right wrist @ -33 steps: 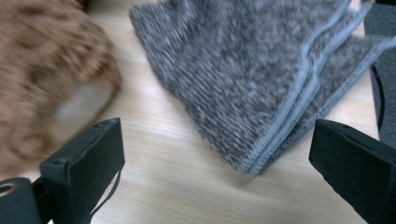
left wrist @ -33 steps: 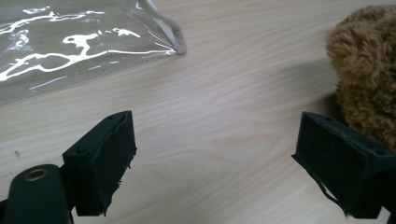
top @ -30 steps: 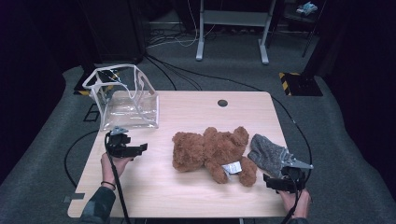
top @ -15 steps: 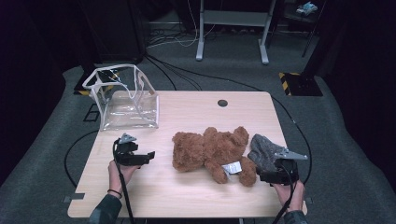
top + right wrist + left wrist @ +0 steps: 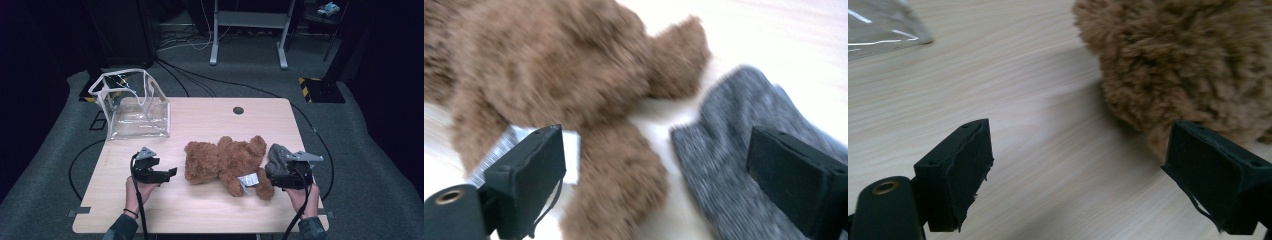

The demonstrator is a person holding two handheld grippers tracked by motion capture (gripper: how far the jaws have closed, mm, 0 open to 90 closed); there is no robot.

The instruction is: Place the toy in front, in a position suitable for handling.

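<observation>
A brown teddy bear (image 5: 222, 159) lies on its back in the middle of the wooden table, a white tag (image 5: 247, 180) at its leg. A grey knitted cloth (image 5: 274, 152) lies at its right side. My left gripper (image 5: 171, 173) stands open just left of the bear, pointing at it; in the left gripper view (image 5: 1080, 137) the bear's fur (image 5: 1188, 55) is close ahead of the right jaw. My right gripper (image 5: 276, 176) hovers over the cloth. Its jaws have just been closing a little but are open, with the bear's leg (image 5: 619, 185) and the cloth (image 5: 734, 165) below them, nothing gripped.
A clear plastic bag (image 5: 136, 107) with white trim stands open at the table's back left. A round hole (image 5: 238, 110) sits near the back edge. Cables run over the carpet around the table (image 5: 200, 215), and a metal frame (image 5: 247, 30) stands behind.
My left gripper has slid right toward the bear. My right gripper has lifted and moved up over the grey cloth toward the bear's leg.
</observation>
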